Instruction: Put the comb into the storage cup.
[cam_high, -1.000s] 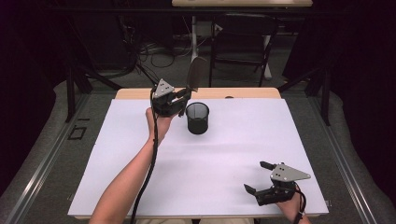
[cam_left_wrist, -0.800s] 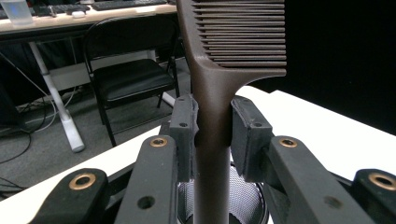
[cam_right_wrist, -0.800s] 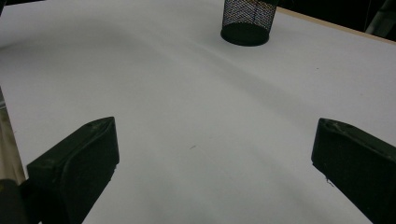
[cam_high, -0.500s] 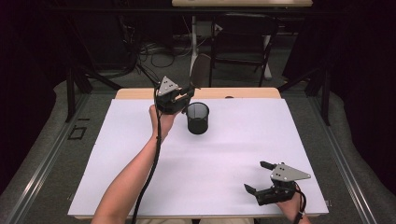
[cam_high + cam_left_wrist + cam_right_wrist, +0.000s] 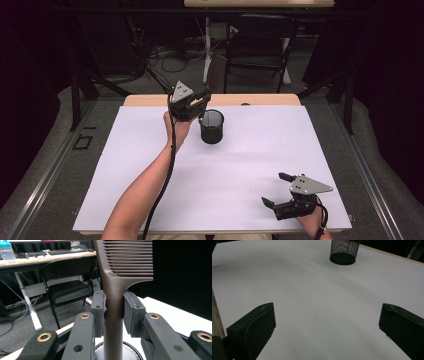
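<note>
Above mesh cup (image 5: pixel 211 127) rim: left gripper (image 5: pixel 113 312) clamps comb (image 5: pixel 117 285) (upright).

A white-covered table (image 5: pixel 260 165) is standing on grey floor (image 5: pixel 45 170), while a black folding chair (image 5: pixel 66 288) and a desk (image 5: pixel 37 260) are occupying the dark background.

The tabletop (image 5: pixel 150 200) is wood covered by a white sheet, with a bare wooden strip along the far edge. A black mesh cup (image 5: pixel 211 127) stands upright on the sheet near the far edge. The right gripper (image 5: pixel 280 190) rests at the near right corner.
</note>
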Demonstrator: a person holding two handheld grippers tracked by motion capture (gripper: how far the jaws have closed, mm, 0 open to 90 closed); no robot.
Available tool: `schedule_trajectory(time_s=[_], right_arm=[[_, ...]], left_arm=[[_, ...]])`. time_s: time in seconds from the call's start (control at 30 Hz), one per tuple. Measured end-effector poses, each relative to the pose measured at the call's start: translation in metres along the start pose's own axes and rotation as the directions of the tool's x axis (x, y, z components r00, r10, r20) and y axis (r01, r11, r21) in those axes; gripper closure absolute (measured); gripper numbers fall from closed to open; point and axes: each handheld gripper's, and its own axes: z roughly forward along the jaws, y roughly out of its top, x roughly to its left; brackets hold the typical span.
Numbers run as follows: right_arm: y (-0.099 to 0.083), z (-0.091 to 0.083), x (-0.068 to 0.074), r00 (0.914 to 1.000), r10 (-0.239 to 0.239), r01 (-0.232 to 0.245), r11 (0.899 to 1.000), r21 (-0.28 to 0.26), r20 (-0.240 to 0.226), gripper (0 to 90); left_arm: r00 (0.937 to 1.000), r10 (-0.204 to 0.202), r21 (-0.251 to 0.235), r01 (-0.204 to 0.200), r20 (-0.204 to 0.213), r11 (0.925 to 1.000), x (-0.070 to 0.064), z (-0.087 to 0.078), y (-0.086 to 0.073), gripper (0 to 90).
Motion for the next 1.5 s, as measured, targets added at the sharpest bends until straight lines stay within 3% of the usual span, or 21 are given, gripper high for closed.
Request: schedule_trajectory(time_s=[0.4,0.83,1.23,1.5], right_arm=[[0.0,-0.001,-0.001,1.0,0.004,-0.004,1.0,0.0,0.002,0.4],[0.0,0.0,-0.001,1.0,0.003,-0.003,1.0,0.0,-0.005,0.4],[0.0,0.0,-0.001,1.0,0.003,-0.003,1.0,0.001,-0.005,0.5],[0.0,0.0,-0.001,1.0,0.003,-0.003,1.0,0.001,-0.004,0.5]], left_arm=[[0.9999,0.015,-0.025,-0.015,0.002,0.9996,-0.003,0.011,-0.005,72.1],[0.9997,0.002,-0.061,0.0,0.025,0.9982,-0.003,0.017,-0.01,72.1],[0.9994,-0.022,-0.047,0.023,0.025,0.9986,-0.002,0.022,-0.016,72.1],[0.9996,-0.018,-0.037,0.018,0.022,0.9992,-0.001,0.026,-0.019,72.1]])
